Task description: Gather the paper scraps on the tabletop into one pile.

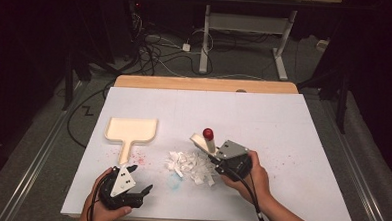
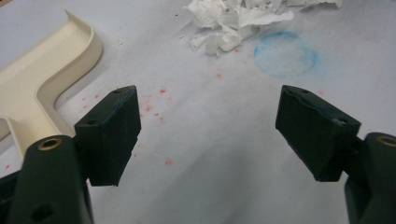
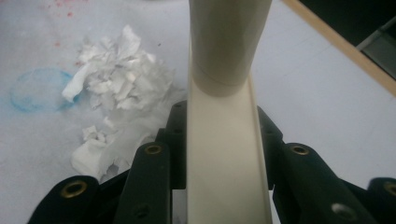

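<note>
A cream brush (image 1: 206,141) is clamped in the right gripper (image 1: 221,159); the left gripper (image 1: 141,193) is held agape. Paper scraps (image 1: 190,166) are probably best swept slowly toward the dustpan (image 1: 131,130).

A lab — dark curtains, loose floor cables (image 1: 156,53), a white-topped bench (image 1: 283,129) on carpet.

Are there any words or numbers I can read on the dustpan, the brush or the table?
None. There is no readable text in these pictures.
The cream dustpan is plain.
The brush handle held in the right hand-held gripper carries no label.
The white table cover bears only red specks and a blue ring stain, not writing.
</note>
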The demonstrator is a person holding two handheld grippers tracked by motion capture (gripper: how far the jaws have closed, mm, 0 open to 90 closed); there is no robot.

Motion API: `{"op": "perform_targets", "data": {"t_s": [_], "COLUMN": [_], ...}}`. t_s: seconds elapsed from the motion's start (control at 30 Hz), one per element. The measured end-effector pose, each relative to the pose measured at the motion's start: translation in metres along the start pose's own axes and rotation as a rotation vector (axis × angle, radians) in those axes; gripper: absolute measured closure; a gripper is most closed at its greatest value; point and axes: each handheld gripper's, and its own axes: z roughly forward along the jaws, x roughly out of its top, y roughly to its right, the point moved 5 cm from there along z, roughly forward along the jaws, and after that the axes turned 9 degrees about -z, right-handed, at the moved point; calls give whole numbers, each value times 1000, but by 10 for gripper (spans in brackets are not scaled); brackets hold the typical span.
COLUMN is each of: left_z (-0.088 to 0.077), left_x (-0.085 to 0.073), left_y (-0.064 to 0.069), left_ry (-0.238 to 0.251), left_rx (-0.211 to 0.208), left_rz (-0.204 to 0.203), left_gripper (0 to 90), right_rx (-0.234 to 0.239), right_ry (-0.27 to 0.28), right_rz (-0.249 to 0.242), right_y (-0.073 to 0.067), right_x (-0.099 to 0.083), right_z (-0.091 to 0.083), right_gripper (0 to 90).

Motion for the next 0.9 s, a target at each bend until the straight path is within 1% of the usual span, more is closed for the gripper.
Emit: {"op": "perform_targets", "data": {"t_s": [0.07, 0.13, 0.17, 0.27, 0.3, 0.33, 0.4, 0.43, 0.47, 0.5, 0.53, 0.57, 0.6, 0.63, 0.67, 0.7, 0.73, 0.77, 0.8, 0.83, 0.87, 0.9], "left_z": [0, 1, 1, 1, 1, 2, 3, 3, 4, 4, 4, 4, 4, 4, 4, 4, 5, 5, 5, 5, 5, 5], "left_x": [0, 0, 0, 0, 0, 0, -1, -1, -1, -1, -1, -1, -1, -1, -2, -2, -3, -3, -3, -4, -4, -4], "left_y": [0, 0, 0, 0, 0, 0, 0, 0, 0, 1, 1, 1, 1, 0, 0, 0, 0, 0, 1, 1, 1, 1], "left_ry": [0, -1, -3, -3, -4, -6, -9, -13, -16, -17, -14, -16, -16, -17, -18, -21, -28, -28, -29, -33, -34, -34], "left_rx": [-1, 0, 0, 1, 0, 1, 0, -1, 1, 0, 0, -3, -3, -4, -6, -5, -7, -7, -8, -5, -4, -4], "left_rz": [-3, -3, -3, -1, -2, -2, -2, -2, 1, 3, 2, 3, 3, 3, 3, 5, 6, 6, 6, 9, 10, 10], "left_gripper": [216, 216, 216, 216, 216, 216, 216, 216, 216, 216, 216, 216, 216, 216, 216, 216, 216, 216, 216, 216, 216, 216], "right_rx": [-5, -17, -17, -53, -83, -83, -97, -91, -92, -95, -95, -93, -93, -92, -93, -83, -49, -49, -43, 10, 49, 49], "right_ry": [19, 35, 35, 55, 51, 51, 37, 28, 10, -4, -4, -38, -38, -51, -60, -74, -67, -67, -77, -78, -68, -68], "right_rz": [16, 47, 47, 80, 98, 98, 104, 98, 86, 64, 64, 30, 30, 7, -4, -15, -39, -39, -64, -121, -131, -131], "right_y": [10, 20, 20, 40, 52, 52, 61, 66, 67, 67, 67, 67, 67, 65, 64, 62, 56, 56, 52, 43, 39, 39], "right_x": [-1, -2, -2, -4, -7, -7, -9, -9, -9, -9, -9, -7, -7, -7, -6, -6, -2, -2, 0, 4, 5, 5], "right_z": [-8, -15, -15, -21, -19, -19, -11, 1, 9, 18, 18, 34, 34, 41, 48, 54, 61, 61, 64, 65, 64, 64], "right_gripper": [679, 679, 679, 679, 679, 679, 679, 679, 679, 680, 680, 679, 679, 679, 679, 679, 679, 679, 679, 677, 677, 677]}}
